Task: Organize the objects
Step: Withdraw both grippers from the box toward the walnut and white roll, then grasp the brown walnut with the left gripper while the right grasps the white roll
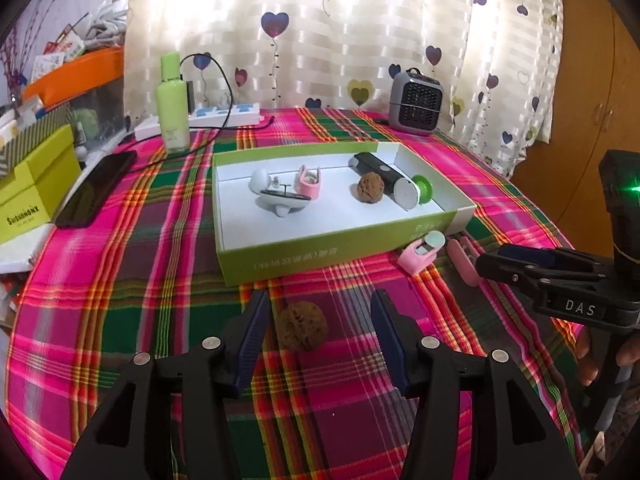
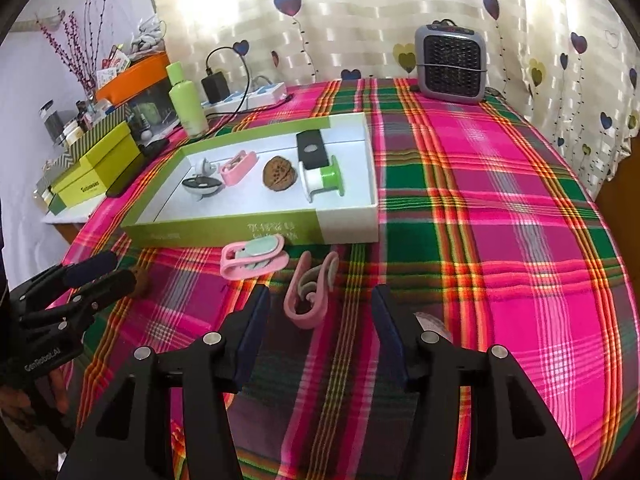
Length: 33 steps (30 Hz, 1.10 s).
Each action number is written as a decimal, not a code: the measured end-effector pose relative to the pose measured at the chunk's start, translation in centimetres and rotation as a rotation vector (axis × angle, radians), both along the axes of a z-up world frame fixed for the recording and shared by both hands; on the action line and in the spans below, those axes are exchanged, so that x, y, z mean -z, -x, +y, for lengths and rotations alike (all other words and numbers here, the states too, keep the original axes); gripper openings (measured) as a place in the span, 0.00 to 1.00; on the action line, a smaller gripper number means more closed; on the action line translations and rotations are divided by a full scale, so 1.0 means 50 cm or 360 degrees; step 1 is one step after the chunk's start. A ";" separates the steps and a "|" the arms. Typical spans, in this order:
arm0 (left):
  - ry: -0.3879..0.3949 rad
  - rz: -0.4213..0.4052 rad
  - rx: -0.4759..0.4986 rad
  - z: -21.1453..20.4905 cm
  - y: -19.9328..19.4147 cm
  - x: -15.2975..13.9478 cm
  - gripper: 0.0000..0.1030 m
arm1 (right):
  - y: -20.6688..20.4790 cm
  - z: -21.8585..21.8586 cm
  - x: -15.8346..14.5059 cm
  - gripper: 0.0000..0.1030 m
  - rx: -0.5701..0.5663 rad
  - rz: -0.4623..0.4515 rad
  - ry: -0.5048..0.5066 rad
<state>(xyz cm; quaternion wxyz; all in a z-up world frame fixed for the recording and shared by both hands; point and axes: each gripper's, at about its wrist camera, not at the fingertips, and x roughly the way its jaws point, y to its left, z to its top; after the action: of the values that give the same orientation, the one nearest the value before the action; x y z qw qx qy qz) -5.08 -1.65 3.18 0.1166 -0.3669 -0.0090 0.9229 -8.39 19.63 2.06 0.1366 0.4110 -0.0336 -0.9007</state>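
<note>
The walnut point(image 1: 303, 326) lies on the plaid tabletop point(image 1: 120, 280) just in front of the green box point(image 1: 320, 258), between the fingers of the left gripper point(image 1: 318, 332), which stand wide apart and do not touch it. The pink clip point(image 2: 308, 294) lies on the cloth near the same box, just ahead of the right gripper point(image 2: 320, 332); its fingers are also wide and hold nothing.

To do this step well, I think each gripper should go down until the fingers are at both sides of its object, then close slowly. The walnut is round and may roll, so the pads should meet it at the middle. The clip is thin and curved, so a grip across its thick bend seems safer. After that, lift over the box wall and put it on a free white place.

Counted: 2 walnuts, 1 in the box point(image 2: 280, 173) and 1 outside. Outside also 1 pink clip and 1 pink holder point(image 2: 254, 256). In the box 1 more pink holder point(image 2: 237, 169), 1 white gadget point(image 2: 202, 186) and 1 black-and-green device point(image 2: 320, 170).
</note>
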 end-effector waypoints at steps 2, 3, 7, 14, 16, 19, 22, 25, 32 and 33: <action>-0.0010 -0.0021 0.0005 -0.002 0.002 0.005 0.50 | 0.000 -0.007 0.004 0.51 -0.0022 -0.0010 -0.0017; -0.0021 -0.0040 0.0003 -0.004 0.004 0.010 0.50 | 0.001 -0.009 0.006 0.51 -0.0029 -0.0016 -0.0025; -0.0047 -0.0067 -0.0011 -0.011 0.013 0.015 0.50 | 0.005 -0.013 0.013 0.51 -0.0036 -0.0036 -0.0038; -0.0038 -0.0113 -0.0012 -0.008 0.023 0.023 0.51 | 0.014 -0.019 0.022 0.51 -0.0045 -0.0064 -0.0068; -0.0033 -0.0129 -0.0025 -0.007 0.027 0.027 0.51 | 0.017 -0.021 0.022 0.51 -0.0048 -0.0064 -0.0071; -0.0044 -0.0143 -0.0032 -0.011 0.030 0.030 0.51 | 0.021 -0.025 0.023 0.51 -0.0051 -0.0061 -0.0093; -0.0056 -0.0157 -0.0038 -0.013 0.033 0.032 0.51 | 0.024 -0.028 0.023 0.51 -0.0053 -0.0057 -0.0108; -0.0063 -0.0178 -0.0044 -0.016 0.038 0.036 0.51 | 0.024 -0.029 0.023 0.51 -0.0052 -0.0056 -0.0113; -0.0079 -0.0181 -0.0037 -0.019 0.035 0.034 0.51 | 0.019 0.005 0.011 0.52 0.0023 -0.0039 -0.0097; -0.0084 -0.0185 -0.0030 -0.019 0.036 0.035 0.50 | 0.015 0.014 0.007 0.51 0.0032 -0.0031 -0.0081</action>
<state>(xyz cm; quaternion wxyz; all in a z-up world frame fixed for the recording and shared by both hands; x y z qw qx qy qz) -6.88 -2.59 1.46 0.1168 -0.4165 -0.0435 0.9006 -9.16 20.35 1.74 0.1168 0.4226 -0.0162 -0.8986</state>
